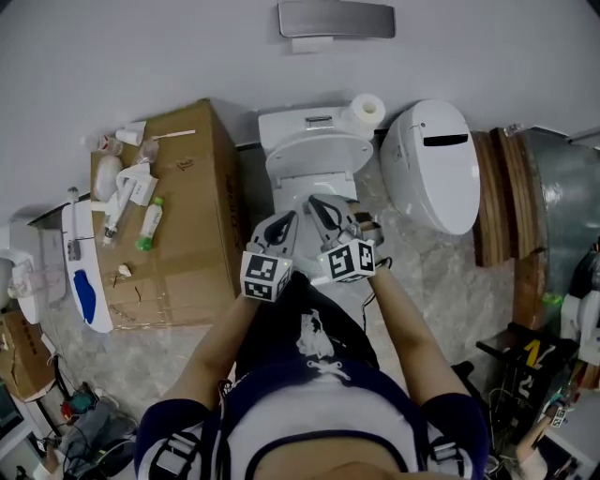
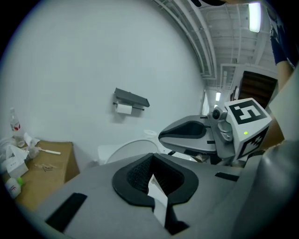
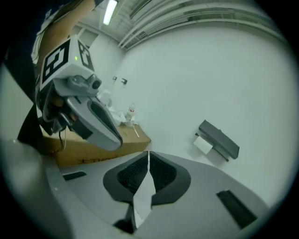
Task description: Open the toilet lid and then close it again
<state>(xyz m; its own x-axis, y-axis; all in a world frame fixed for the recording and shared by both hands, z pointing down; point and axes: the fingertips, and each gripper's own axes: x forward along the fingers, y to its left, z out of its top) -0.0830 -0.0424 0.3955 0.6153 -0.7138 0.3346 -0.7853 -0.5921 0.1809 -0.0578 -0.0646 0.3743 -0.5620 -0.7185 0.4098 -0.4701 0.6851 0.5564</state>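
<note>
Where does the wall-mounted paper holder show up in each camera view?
Head view: paper holder at top centre, on the wall.
Left gripper view: paper holder a little left of centre, on the wall.
Right gripper view: paper holder right of centre, tilted.
Shared landmark: cardboard box, left of the holder in all three.

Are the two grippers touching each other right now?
Apart. In the right gripper view the cardboard box shows between the left gripper and the right gripper, whose jaws are shut. The head view shows white toilet between their tips.
</note>
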